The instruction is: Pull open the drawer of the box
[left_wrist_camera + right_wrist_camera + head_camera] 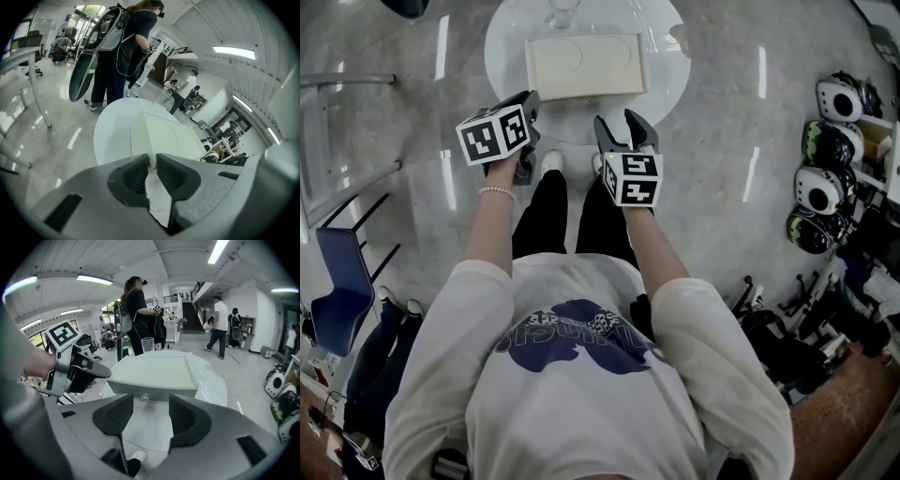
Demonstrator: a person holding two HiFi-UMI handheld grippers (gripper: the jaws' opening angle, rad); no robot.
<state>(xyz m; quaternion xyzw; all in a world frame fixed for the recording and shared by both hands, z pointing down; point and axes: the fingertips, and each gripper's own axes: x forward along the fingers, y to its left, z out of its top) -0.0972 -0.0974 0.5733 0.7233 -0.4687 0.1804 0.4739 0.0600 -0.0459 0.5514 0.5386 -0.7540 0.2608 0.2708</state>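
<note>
A cream box (586, 64) lies on a round white table (511, 47). Its drawer front faces me, with a small clear knob (144, 397) at the middle. My left gripper (530, 101) is at the box's front-left corner. In the left gripper view its jaws (152, 161) stand narrow, with that corner edge of the box (164, 133) pinched between the pads. My right gripper (623, 127) hovers just short of the drawer front. Its jaws (151, 408) stand open, the knob showing between them a little beyond the tips. The left gripper (96, 370) shows at the left of the right gripper view.
A clear glass (147, 344) stands on the table behind the box. Helmets (825, 141) sit on a rack at the right and a blue chair (342, 291) stands at the left. A person (126, 47) stands beyond the table, and others are farther off.
</note>
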